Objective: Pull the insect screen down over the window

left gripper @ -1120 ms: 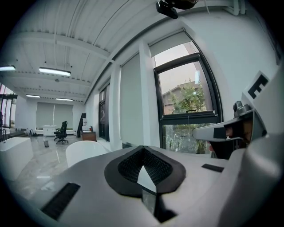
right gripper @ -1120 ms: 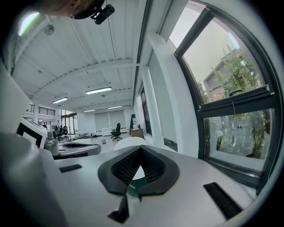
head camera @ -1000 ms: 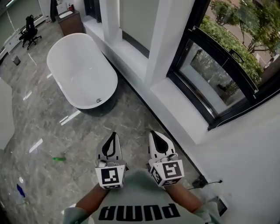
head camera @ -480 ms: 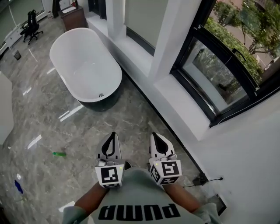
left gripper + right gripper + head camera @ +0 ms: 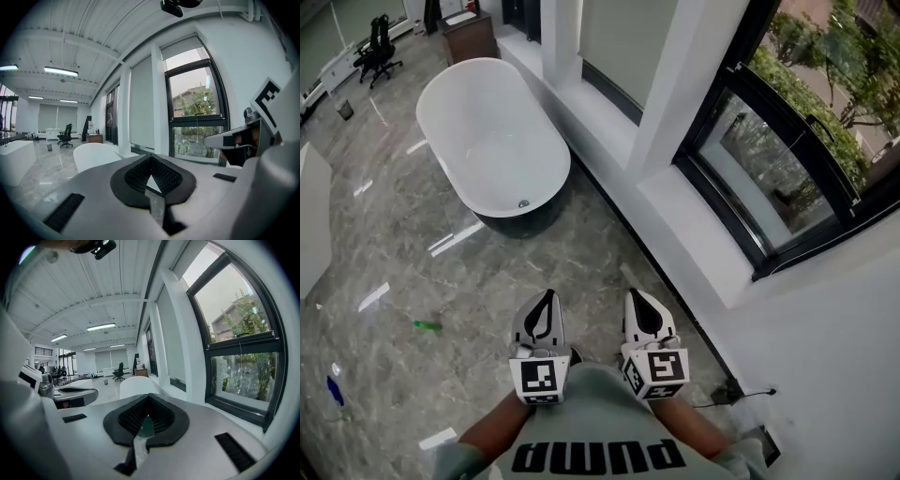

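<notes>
left tool (image 5: 546, 302) and right tool (image 5: 639, 302) both shut empty, hanging well short of the window (image 5: 773, 159), guessing because the screen's not in reach yet

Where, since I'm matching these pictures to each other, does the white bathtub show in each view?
Head view: bathtub upper left, on the grey floor.
Left gripper view: bathtub left of centre, lower half.
Right gripper view: bathtub near centre, slightly left.
Shared landmark: the black-framed window, right of the bathtub in all three.
</notes>
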The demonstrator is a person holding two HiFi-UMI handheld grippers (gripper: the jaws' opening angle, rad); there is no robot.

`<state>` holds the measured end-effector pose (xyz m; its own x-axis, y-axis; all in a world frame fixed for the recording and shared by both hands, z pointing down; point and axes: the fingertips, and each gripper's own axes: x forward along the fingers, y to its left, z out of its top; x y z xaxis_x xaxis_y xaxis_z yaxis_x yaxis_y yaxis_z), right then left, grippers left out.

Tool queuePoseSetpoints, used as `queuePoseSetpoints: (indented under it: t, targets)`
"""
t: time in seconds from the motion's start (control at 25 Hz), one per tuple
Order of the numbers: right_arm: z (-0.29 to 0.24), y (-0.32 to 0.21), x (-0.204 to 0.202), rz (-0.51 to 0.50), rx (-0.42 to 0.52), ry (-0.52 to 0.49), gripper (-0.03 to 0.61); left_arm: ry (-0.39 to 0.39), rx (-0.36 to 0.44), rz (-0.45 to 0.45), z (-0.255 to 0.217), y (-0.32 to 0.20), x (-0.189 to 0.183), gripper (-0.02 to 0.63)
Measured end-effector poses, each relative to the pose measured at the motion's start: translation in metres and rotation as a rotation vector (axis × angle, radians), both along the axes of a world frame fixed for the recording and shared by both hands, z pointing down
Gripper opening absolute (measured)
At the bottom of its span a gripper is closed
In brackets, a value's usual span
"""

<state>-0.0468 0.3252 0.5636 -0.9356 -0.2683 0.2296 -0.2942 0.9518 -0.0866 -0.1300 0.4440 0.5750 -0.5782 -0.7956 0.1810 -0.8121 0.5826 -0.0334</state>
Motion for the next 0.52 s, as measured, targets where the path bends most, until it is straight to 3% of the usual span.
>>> queuePoseSetpoints:
  t: [0.52]
  targets:
    - [0.001, 0.001, 0.006, -0.021, 0.007, -0.001, 0.003, 0.006, 0.0, 0.024, 0.003, -0.008, 0.011, 0.012]
